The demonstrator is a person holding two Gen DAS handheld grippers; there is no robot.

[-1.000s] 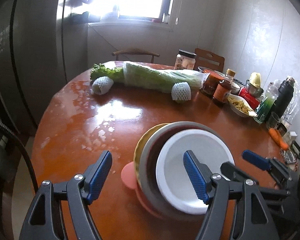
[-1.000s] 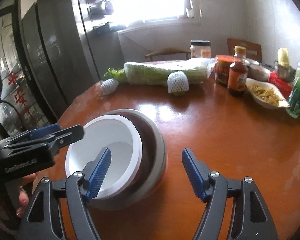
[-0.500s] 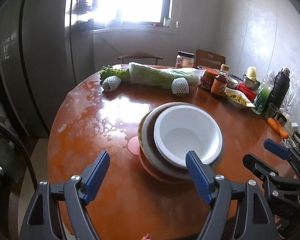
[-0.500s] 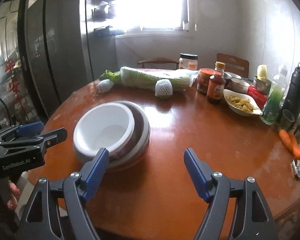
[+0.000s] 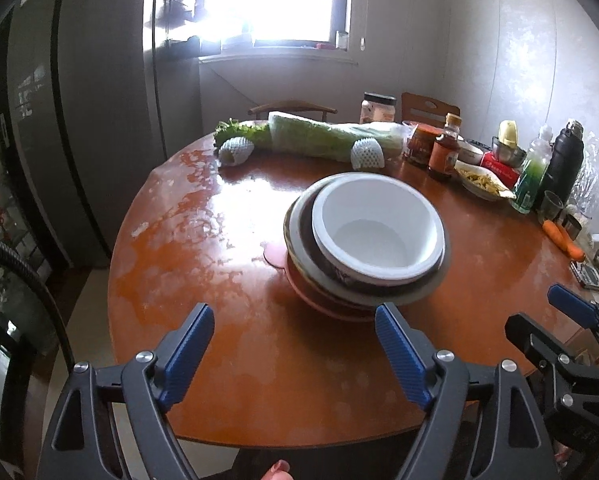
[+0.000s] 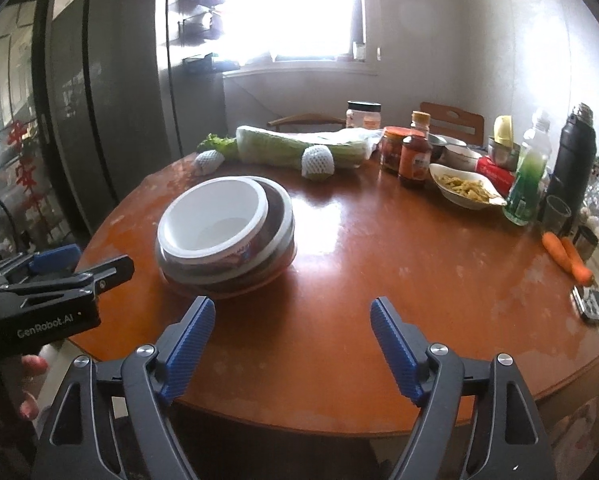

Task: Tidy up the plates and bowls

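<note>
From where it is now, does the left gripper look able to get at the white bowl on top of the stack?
Probably yes. The left gripper is open and empty, pointing at the white bowl, which sits uncovered on top of the stack. Only bare table lies between.

You can read one mark: "GenRobot.AI", in pale letters on the black body of your left gripper (image 6: 55,268), seen from the right wrist. The labels on the jar (image 6: 392,148) and sauce bottle (image 6: 416,158) look printed, but are too blurred to read.
</note>
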